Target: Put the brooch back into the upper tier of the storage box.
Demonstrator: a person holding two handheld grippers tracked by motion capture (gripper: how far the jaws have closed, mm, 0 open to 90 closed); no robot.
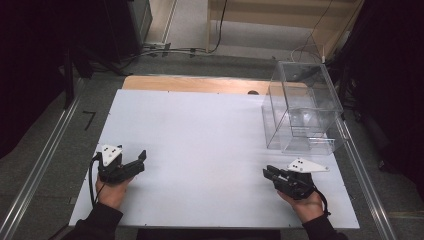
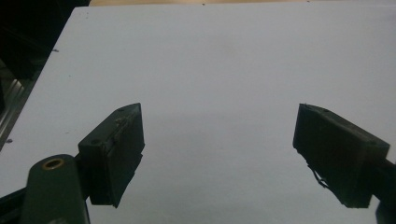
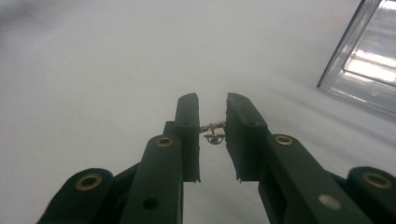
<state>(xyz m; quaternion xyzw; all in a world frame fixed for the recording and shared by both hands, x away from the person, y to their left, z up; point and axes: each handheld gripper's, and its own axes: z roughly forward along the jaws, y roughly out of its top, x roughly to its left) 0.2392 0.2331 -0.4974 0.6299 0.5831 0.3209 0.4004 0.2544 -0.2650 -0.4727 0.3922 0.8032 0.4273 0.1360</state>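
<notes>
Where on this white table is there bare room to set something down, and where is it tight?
The white table is bare across its middle and far-left part, between the left claw and the right claw. It is crowded at the far-right corner, where the clear plastic box stands, leaving a narrow strip in front of it.

The tabletop is matt white and smooth, with bare wood at its far edge. The box is clear glossy plastic. The small piece looks metallic.
</notes>
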